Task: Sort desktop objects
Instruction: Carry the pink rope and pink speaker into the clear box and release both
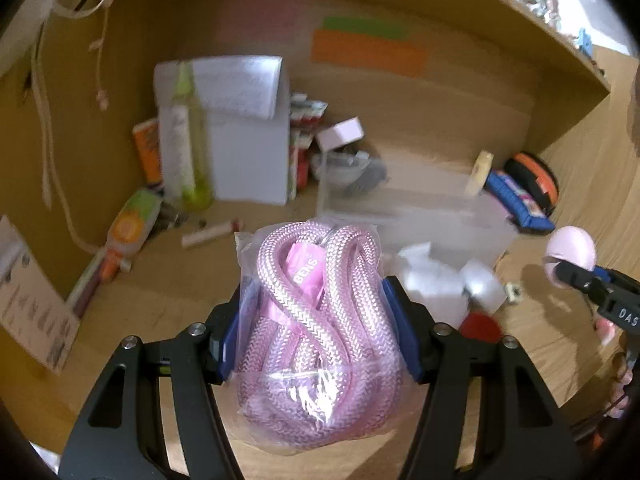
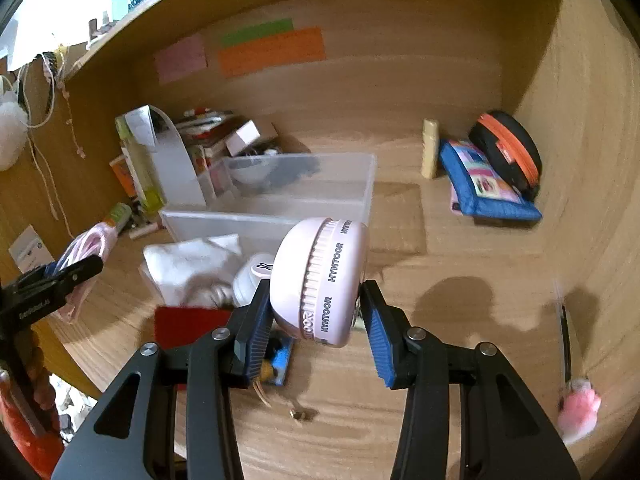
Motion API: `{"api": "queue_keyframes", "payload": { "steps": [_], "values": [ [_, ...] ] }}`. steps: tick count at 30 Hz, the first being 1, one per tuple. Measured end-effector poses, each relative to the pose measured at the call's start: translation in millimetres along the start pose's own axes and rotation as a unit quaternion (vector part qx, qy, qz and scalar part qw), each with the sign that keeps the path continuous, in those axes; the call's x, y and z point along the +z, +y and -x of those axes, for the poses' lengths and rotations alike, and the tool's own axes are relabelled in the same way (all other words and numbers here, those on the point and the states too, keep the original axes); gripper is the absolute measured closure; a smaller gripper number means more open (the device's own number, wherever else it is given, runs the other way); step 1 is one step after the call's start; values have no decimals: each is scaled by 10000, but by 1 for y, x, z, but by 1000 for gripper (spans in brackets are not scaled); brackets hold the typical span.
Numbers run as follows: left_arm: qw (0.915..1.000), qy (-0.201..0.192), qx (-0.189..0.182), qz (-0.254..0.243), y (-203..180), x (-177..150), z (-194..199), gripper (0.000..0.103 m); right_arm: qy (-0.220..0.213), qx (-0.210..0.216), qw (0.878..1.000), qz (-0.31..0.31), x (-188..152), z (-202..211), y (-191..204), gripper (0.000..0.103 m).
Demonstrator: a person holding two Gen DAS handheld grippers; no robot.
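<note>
The wooden counter (image 2: 460, 360) carries a spread of loose things, the largest a clear plastic bin (image 2: 280, 196) standing open at its middle, well back from both my hands. Behind the bin, a white folder (image 1: 248, 136) leans among stacked packets and a tall green bottle (image 1: 192, 140), blurred in the left wrist view. At the far right corner a blue pouch (image 2: 488, 188) lies against a black case with an orange zip (image 2: 508, 152), a small cream tube (image 2: 430, 148) upright just beside them. My left hand-held gripper (image 1: 316, 332) is clamped on a bagged coil of pink rope (image 1: 316, 320), its blue pads pressing the clear wrapper from both sides, the bundle raised above the counter in front of the bin. My right hand-held gripper (image 2: 316, 320) grips a round pink gadget (image 2: 320, 280) lettered HYNTOOR around its rim, held tilted between the pads, near the bin's front wall. Below it lie a crumpled white cloth (image 2: 192, 264), a red card (image 2: 188, 324) and a small white bottle cap with a rabbit mark (image 2: 256, 276), close together.
</note>
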State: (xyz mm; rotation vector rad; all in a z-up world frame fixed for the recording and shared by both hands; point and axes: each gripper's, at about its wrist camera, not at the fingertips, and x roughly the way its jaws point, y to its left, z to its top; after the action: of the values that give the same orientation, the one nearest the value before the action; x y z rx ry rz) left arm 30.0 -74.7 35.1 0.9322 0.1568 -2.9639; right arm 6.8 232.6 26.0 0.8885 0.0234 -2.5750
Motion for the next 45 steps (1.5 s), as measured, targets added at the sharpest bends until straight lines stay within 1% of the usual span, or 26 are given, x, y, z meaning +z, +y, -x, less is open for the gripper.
{"api": "queue_keyframes", "payload": {
  "steps": [3,4,8,12,20,22,25,28,31,35,41,45],
  "values": [
    [9998,-119,25,-160,-8,16,-4,41,-88,55,9999,83,11,-1,3,63],
    [9997,-160,-8,-200,-10,24,-6,43,-124,64,9998,113,15,-1,4,63],
    [9994,-161,-221,-230,-16,44,-14,44,-219,113,9995,208,33,-4,7,63],
    [9990,-109,-295,-307,-24,59,-29,45,-357,39,9989,299,52,-9,9,63],
    [9975,-110,-513,-468,-38,90,-50,45,-317,112,9989,318,82,-30,7,63],
    [9967,-58,-646,-484,-40,96,-56,45,-275,91,9989,362,88,-39,8,63],
    [9961,-11,-692,-542,-44,103,-68,45,-115,126,9989,438,96,-57,10,63],
    [9950,141,-815,-563,-47,107,-85,45,60,131,9986,509,98,-76,12,63],
    [9942,287,-848,-594,-50,109,-104,45,264,132,9979,574,98,-97,14,63],
    [9920,503,-1031,-528,-49,111,-128,45,449,96,9966,692,98,-119,16,63],
    [9898,763,-1076,-531,-50,110,-158,45,639,84,9949,775,97,-145,19,63],
    [9886,910,-1075,-540,-53,106,-171,45,758,53,9941,779,95,-160,19,66]
  ]
}}
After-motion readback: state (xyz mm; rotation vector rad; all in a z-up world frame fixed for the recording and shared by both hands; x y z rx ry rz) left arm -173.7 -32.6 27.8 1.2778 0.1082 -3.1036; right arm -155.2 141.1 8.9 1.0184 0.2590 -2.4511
